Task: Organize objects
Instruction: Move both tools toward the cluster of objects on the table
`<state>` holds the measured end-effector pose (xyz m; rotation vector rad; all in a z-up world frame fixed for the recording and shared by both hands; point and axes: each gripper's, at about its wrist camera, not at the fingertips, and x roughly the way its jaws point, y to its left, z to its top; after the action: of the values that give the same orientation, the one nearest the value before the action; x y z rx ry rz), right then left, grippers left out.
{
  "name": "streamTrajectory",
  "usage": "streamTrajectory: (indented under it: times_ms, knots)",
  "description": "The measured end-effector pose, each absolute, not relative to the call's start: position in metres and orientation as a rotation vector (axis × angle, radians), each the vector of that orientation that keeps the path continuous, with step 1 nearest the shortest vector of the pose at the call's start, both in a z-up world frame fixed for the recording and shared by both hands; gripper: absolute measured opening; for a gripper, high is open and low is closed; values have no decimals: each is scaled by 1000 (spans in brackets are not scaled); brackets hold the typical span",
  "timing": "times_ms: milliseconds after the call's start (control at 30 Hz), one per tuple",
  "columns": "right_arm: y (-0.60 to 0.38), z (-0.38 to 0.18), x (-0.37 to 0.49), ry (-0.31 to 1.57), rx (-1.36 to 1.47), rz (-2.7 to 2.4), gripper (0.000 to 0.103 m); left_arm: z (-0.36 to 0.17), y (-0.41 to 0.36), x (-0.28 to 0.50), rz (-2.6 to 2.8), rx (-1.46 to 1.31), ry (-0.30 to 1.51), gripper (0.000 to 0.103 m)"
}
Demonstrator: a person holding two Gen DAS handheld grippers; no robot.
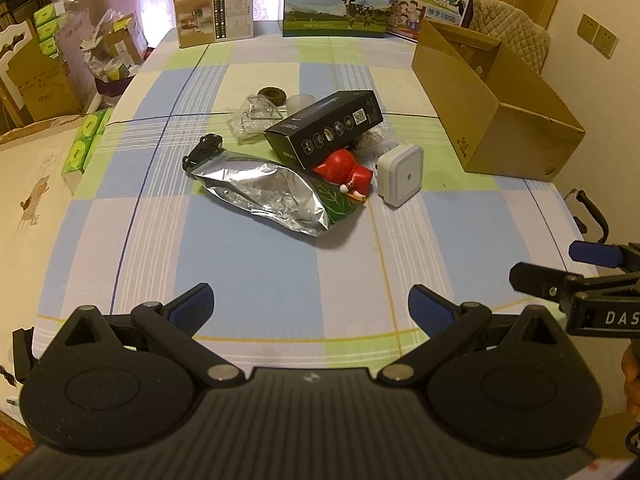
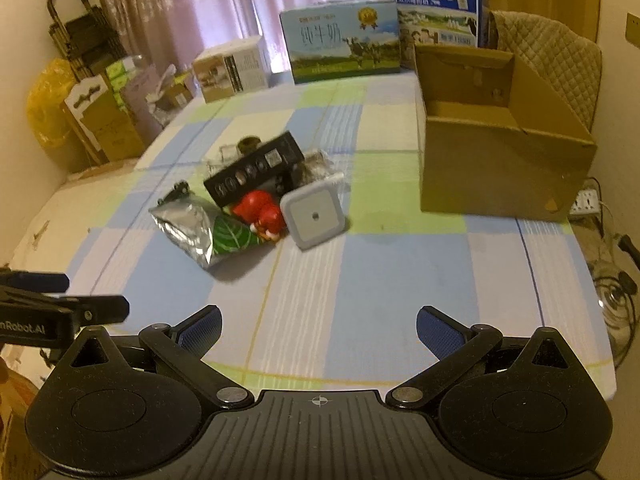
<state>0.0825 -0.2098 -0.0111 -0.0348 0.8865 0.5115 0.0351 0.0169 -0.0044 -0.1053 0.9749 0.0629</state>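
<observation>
While both hover above the checked cloth (image 1: 256,264), left claw (image 1: 310,306) and right claw (image 2: 318,326) gape wide, empty.

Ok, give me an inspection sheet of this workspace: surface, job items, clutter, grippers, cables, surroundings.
Surface: checked blue, green and white tablecloth, bare near the grippers.
Job's things: heap at centre of silver foil pouch, long black printed carton, red toy figure, white square plug-in light, small black toy car, clear plastic packaging; open brown cardboard box to the right.
Clutter: two milk cartons and a beige product box at the far edge.
Grippers: left gripper and right gripper, jaws open, holding nothing.
Cables: white power strip and cords beyond the table's right edge.
Surroundings: pink curtains, quilted chair, stacked boxes at left.
</observation>
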Motion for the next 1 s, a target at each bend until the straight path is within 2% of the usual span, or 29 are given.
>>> streamTrajectory:
  times_ms: [467,900,1000]
  knots:
    - [-203,-25,138,873,-98,627,101,-13,28,68,166,-168,997,102]
    - [-176,-58,193,786,-222,795,81,-27,40,89,301,-219,1005,102]
    - [-169,-71,204,780,-250,818,79,-31,41,94,336,-214,1002,102]
